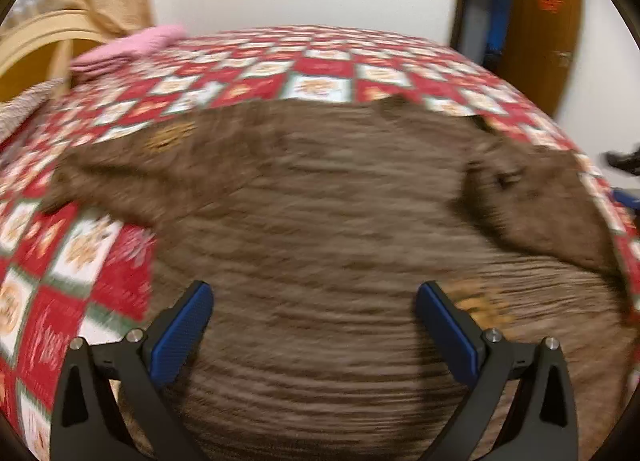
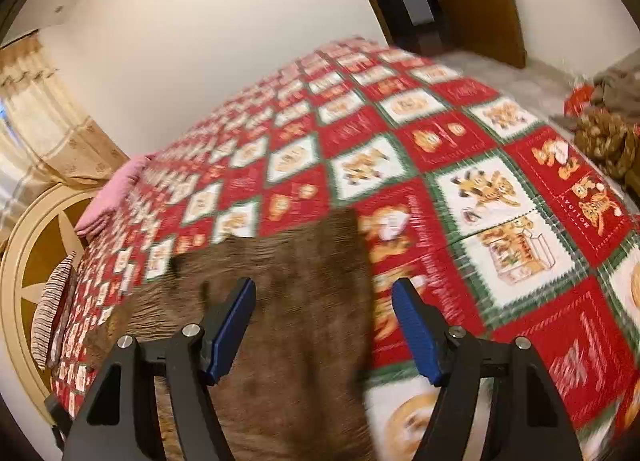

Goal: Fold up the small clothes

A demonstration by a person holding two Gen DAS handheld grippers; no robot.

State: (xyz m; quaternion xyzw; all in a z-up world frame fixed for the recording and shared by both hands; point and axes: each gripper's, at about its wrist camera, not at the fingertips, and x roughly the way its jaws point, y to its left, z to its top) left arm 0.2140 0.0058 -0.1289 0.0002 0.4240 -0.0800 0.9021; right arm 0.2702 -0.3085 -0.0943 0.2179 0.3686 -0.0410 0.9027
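Observation:
A brown ribbed knit garment (image 1: 320, 201) lies spread on the red, white and green patchwork bedspread (image 1: 320, 73). One sleeve reaches left and a folded part lies at its right side. My left gripper (image 1: 315, 291) hovers over the garment's lower middle, its blue pads wide apart with nothing gripped. In the right wrist view a brown sleeve or edge of the garment (image 2: 304, 245) runs up between the fingers of my right gripper (image 2: 325, 287). Its jaws stand open above the cloth, and the right pad is over the bare bedspread (image 2: 480, 181).
A folded pink cloth (image 1: 128, 49) lies at the bed's far left corner, by the cream headboard (image 2: 36, 245). A striped pillow (image 2: 52, 313) leans at the left edge. A heap of brown clothes (image 2: 608, 129) sits off the bed at right. A wooden door (image 1: 548, 21) stands behind.

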